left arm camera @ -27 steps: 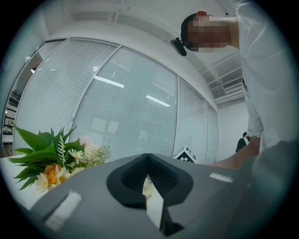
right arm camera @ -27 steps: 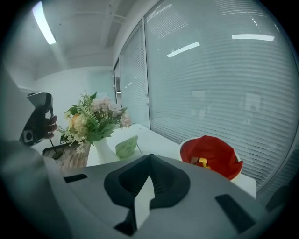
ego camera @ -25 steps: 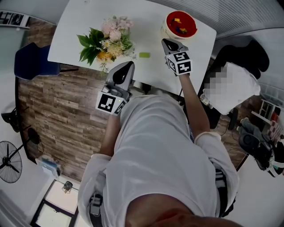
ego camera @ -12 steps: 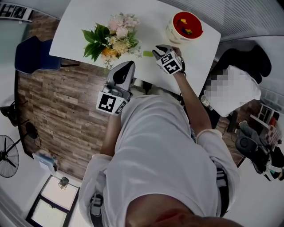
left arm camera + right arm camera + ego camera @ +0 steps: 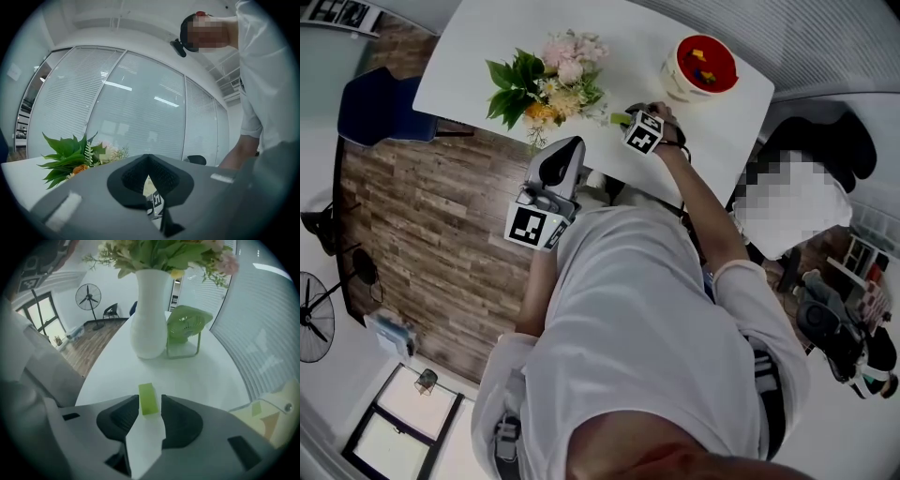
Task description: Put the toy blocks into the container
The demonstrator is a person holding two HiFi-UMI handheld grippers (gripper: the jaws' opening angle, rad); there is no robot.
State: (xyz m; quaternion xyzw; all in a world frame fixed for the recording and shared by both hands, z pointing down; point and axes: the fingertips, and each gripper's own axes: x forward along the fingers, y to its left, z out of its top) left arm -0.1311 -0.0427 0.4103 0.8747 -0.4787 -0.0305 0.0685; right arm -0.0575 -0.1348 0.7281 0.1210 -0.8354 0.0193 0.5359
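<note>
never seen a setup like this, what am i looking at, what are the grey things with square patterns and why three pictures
There is no robot here. A person in a white shirt holds a hand-worked gripper in each hand, and the patterned cubes are parts of those grippers. The top-down picture comes from a camera on the person's head. The other two come from cameras riding on each gripper, looking along its fingers.

On the white table stand a vase of flowers, a small green fan and a container with toy blocks inside. One green block lies loose on the table. The right gripper points down at it. Its fingers have just been opening and sit on either side of the block without pressing it. The left gripper is held by the table's edge, its fingers closed on nothing.
</note>
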